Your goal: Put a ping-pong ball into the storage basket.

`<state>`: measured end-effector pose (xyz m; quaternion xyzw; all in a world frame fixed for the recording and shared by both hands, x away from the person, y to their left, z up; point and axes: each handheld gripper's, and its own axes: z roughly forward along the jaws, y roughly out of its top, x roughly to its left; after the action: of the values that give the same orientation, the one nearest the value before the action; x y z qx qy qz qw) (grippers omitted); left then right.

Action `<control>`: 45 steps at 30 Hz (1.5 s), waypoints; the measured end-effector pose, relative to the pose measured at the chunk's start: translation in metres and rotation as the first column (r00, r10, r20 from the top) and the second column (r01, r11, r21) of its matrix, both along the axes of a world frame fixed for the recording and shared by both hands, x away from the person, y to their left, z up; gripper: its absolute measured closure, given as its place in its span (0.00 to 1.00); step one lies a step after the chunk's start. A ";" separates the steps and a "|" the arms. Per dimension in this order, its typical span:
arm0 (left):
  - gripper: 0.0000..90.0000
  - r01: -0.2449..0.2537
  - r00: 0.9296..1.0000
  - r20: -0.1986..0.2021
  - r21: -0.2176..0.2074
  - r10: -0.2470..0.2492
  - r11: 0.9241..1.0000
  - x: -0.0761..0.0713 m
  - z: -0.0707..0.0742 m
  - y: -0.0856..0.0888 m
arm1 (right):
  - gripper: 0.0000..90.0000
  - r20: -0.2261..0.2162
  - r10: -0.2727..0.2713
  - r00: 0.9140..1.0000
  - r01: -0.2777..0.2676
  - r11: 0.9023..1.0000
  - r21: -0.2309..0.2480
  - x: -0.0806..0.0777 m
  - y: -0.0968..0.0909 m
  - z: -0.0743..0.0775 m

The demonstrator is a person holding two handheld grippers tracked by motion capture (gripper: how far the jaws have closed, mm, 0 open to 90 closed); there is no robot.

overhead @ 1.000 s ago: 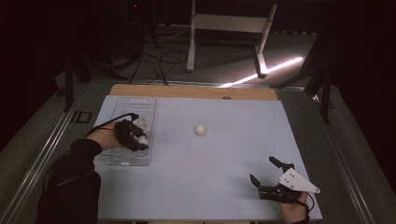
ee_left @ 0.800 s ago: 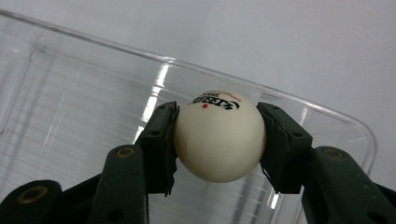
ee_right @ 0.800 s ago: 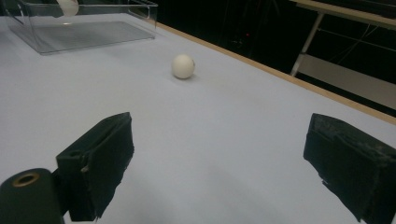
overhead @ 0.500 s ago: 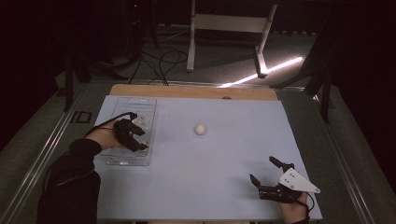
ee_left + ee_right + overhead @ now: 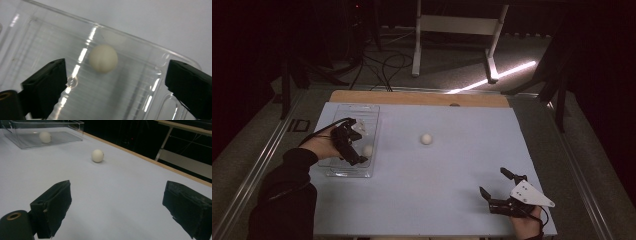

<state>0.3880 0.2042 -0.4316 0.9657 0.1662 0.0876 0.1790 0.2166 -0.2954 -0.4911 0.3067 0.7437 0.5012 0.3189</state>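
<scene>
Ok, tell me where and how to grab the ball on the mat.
Grip the ball across its middle, coming straight down from above. It is round, so any pair of opposite sides works, and it sits alone on the open mat with room all around. The open right tool looks nearest; close gently, since it could roll.

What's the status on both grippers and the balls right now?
Left gripper just opened, ball loose in clear tray. Right gripper open, idle. Second ball on mat, path clear.

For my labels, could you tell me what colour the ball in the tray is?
Off-white; the ball shows best in the left gripper view.
</scene>
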 end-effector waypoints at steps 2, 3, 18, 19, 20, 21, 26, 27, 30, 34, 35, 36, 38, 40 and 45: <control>0.02 -0.009 1.000 0.006 0.001 0.009 1.000 -0.001 0.002 0.001 | 0.09 -0.002 -0.002 1.000 0.002 1.000 0.001 0.000 0.000 0.000; 0.02 -0.010 1.000 0.005 0.000 0.010 1.000 -0.001 0.004 0.001 | 0.09 -0.002 -0.002 1.000 0.002 1.000 0.001 0.000 0.000 0.000; 0.00 0.010 1.000 -0.004 -0.028 -0.010 1.000 -0.010 0.018 -0.005 | 0.09 -0.006 0.000 1.000 0.000 1.000 0.002 0.000 0.001 0.000; 0.00 0.016 1.000 0.002 -0.028 -0.016 0.999 -0.011 0.019 -0.006 | 0.09 -0.007 0.000 1.000 0.000 1.000 0.003 0.000 0.001 0.000; 0.00 0.019 1.000 0.001 -0.028 -0.019 0.999 -0.011 0.020 -0.006 | 0.09 -0.007 0.000 1.000 0.000 1.000 0.002 0.000 0.001 0.000; 0.00 0.021 1.000 -0.002 -0.030 -0.021 0.999 -0.011 0.021 -0.007 | 0.09 -0.006 0.000 1.000 0.000 1.000 0.002 0.000 0.001 0.000; 0.00 0.034 0.999 -0.011 -0.037 -0.034 0.999 -0.015 0.026 -0.012 | 0.09 -0.006 0.000 1.000 0.000 1.000 0.002 0.000 0.001 0.000; 0.00 0.035 0.999 -0.008 -0.038 -0.036 0.999 -0.015 0.027 -0.013 | 0.09 -0.007 0.002 1.000 -0.002 1.000 0.002 0.000 0.001 0.000; 0.00 0.045 0.999 -0.007 -0.054 -0.046 0.998 -0.017 0.029 -0.017 | 0.09 -0.008 0.002 1.000 -0.002 1.000 0.004 0.000 0.002 0.000; 0.00 0.056 0.998 -0.017 -0.073 -0.057 0.996 -0.019 0.032 -0.022 | 0.09 -0.008 0.001 1.000 -0.001 1.000 0.001 0.000 0.002 0.000; 0.00 0.061 0.998 -0.014 -0.070 -0.062 0.996 -0.019 0.033 -0.023 | 0.09 -0.008 0.002 1.000 -0.002 1.000 0.002 0.000 0.002 0.000; 0.00 0.063 0.998 -0.016 -0.074 -0.064 0.995 -0.019 0.033 -0.024 | 0.09 -0.010 0.003 1.000 -0.003 1.000 0.004 0.000 0.002 0.000; 0.00 0.065 0.998 -0.016 -0.070 -0.066 0.995 -0.020 0.034 -0.026 | 0.09 -0.010 0.003 1.000 -0.003 1.000 0.004 0.000 0.002 0.000; 0.00 0.071 0.997 -0.015 -0.069 -0.073 0.995 -0.020 0.036 -0.027 | 0.09 -0.010 0.003 1.000 -0.003 1.000 0.004 0.000 0.002 0.000; 0.00 0.077 0.997 -0.024 -0.076 -0.079 0.994 -0.022 0.037 -0.032 | 0.09 -0.011 0.004 1.000 -0.004 1.000 0.004 0.000 0.002 -0.001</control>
<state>0.3660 0.1721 -0.3946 0.9651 0.1340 0.0613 0.2164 0.2171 -0.2935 -0.4918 0.3088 0.7450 0.5016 0.3130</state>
